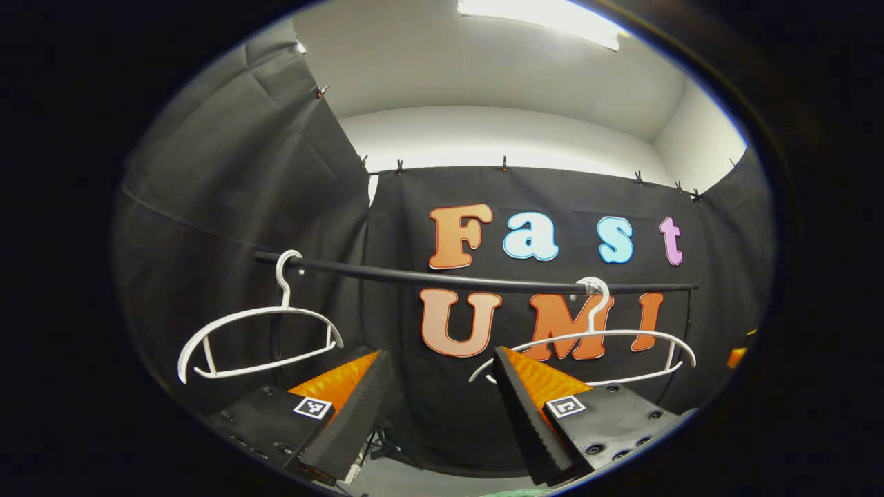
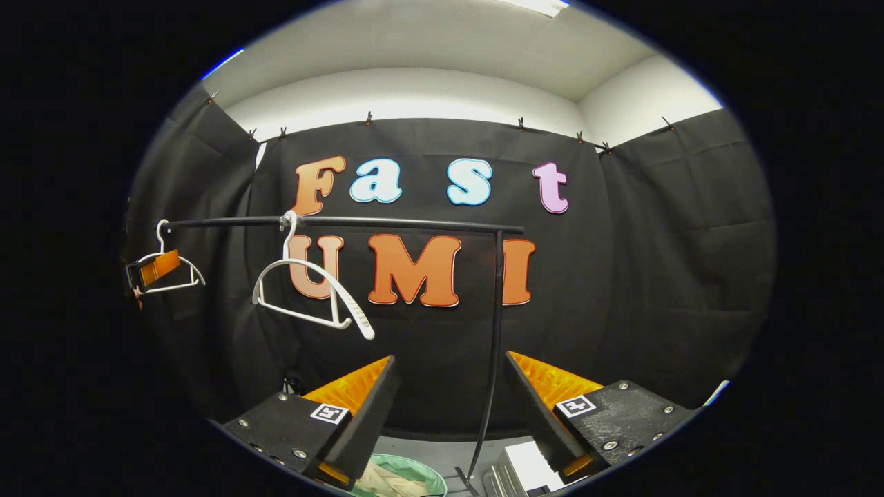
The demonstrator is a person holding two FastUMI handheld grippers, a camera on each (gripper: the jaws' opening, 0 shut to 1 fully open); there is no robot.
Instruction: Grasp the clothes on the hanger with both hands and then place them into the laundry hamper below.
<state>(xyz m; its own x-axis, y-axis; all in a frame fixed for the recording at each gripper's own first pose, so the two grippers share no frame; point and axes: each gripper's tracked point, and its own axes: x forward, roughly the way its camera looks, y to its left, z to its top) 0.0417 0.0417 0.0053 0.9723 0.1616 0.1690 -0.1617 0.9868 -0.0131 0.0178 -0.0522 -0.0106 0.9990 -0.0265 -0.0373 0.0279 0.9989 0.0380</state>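
Black cloth: hangs on the booth's walls in the left gripper view, clipped along the top, with a pale wall and ceiling light above.
Rail (image 1: 476,279): dark bar across the cloth, carrying two bare white hangers (image 1: 259,338) (image 1: 587,345).
Left gripper (image 1: 435,407): fingers spread wide, holding nothing.
Right gripper view, room: same black cloth, grey floor below.
Hamper (image 2: 404,476): green-rimmed, on the floor, with pale clothes (image 2: 383,480) lying inside.
Right gripper (image 2: 449,414): fingers wide apart, empty.
Far left: the other gripper (image 2: 155,268) near a hanger.
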